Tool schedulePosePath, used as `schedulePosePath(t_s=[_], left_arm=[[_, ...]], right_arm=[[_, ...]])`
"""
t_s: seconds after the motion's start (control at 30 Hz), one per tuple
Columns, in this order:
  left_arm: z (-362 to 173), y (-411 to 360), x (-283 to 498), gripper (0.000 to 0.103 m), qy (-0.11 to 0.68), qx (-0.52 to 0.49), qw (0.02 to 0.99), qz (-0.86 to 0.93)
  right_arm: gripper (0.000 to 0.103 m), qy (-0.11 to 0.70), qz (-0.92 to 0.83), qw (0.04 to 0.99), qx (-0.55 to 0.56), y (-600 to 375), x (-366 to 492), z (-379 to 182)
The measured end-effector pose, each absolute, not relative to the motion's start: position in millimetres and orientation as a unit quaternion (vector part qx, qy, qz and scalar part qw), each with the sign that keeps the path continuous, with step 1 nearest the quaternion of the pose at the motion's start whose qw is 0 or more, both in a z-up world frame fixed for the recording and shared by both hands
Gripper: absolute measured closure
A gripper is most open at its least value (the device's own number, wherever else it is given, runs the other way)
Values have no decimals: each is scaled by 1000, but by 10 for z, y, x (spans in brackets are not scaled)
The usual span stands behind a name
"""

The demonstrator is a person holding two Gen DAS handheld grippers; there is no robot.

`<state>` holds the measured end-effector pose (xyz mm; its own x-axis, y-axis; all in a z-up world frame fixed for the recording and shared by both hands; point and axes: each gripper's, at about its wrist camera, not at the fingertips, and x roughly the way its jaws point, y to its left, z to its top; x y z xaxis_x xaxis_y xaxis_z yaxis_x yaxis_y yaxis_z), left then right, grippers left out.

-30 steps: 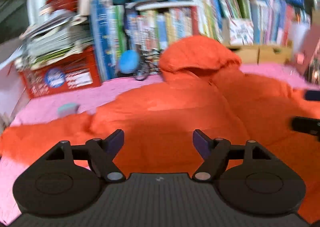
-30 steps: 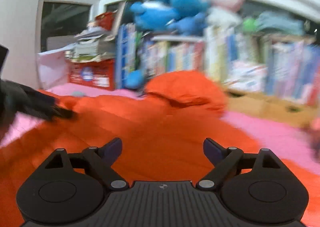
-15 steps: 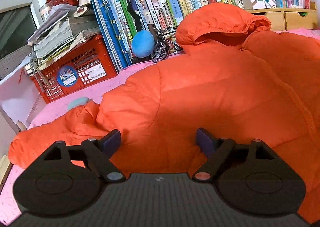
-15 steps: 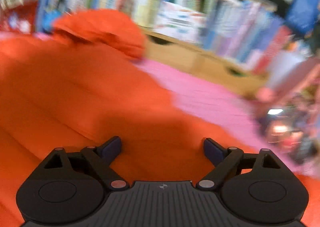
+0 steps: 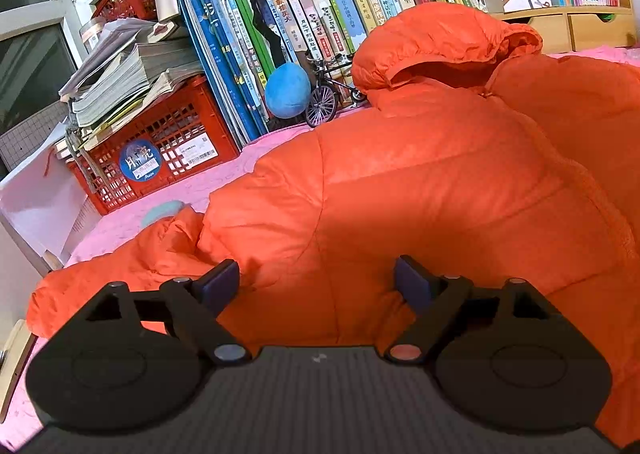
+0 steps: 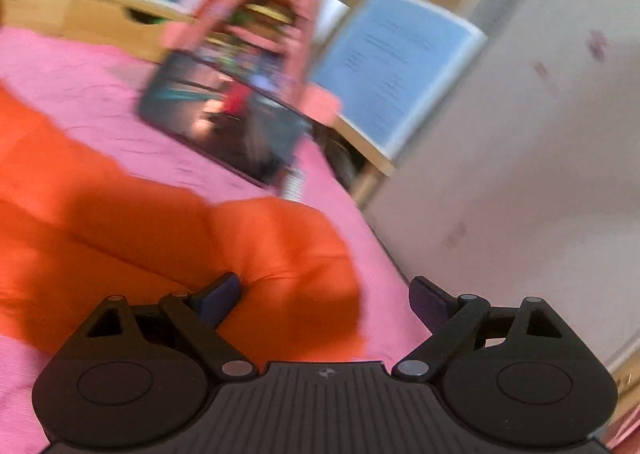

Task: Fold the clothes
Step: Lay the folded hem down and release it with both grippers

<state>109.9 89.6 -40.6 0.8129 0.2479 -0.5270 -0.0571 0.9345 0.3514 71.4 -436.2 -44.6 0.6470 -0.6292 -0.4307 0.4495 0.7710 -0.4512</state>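
An orange hooded puffer jacket (image 5: 420,189) lies spread on a pink cloth (image 5: 132,221). Its hood (image 5: 444,37) points toward the books and one sleeve (image 5: 120,278) stretches to the left edge. My left gripper (image 5: 318,282) hovers open just above the jacket's body beside that sleeve, holding nothing. In the blurred right wrist view, the other sleeve's end (image 6: 288,262) lies on the pink cloth (image 6: 80,69). My right gripper (image 6: 324,298) is open over that sleeve end, with nothing between its fingers.
A row of books (image 5: 320,13), a red crate (image 5: 160,145) under stacked papers, a blue plush ball (image 5: 288,89) and a toy bicycle (image 5: 332,89) line the back. A dark tablet (image 6: 228,121), wooden drawers (image 6: 80,9) and a grey wall (image 6: 520,173) lie to the right.
My right gripper has swung far to the right, from the hood to the sleeve end near the cloth's edge. My left gripper has eased down and left toward the jacket's left side.
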Motion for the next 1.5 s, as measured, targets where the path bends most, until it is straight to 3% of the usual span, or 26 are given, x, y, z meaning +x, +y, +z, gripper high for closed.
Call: schedulePosePath(t_s=[0.2,0.53,0.7,0.8,0.9,1.13,1.17,1.5], left_arm=[[-400,935,1105,15,298,148,940,79],[-395,962,1106,13,300,141,940,81],[-388,1051,1124,9,309,113,941,77],[-387,1104,1133,8,314,95,942,74],[-389,1117,1131,6,315,88,942,72],[-389,1153,1129,5,318,78,942,67],[-389,1155,1130,4,319,77,942,66],[-381,1203,1144,4,321,67,943,63]], right_arm=[[15,271,-339,896,-92,-4567,531,-284],[12,205,44,977,-33,-2516,873,83],[12,234,210,949,11,-1574,1221,11],[12,268,222,938,-5,-1347,1401,-129],[12,310,168,935,-31,-1398,1555,-295],[10,322,23,946,-43,-2103,1686,-451],[1,322,7,946,-44,-2247,1694,-488],[1,327,-214,919,-47,-3856,1305,-535]])
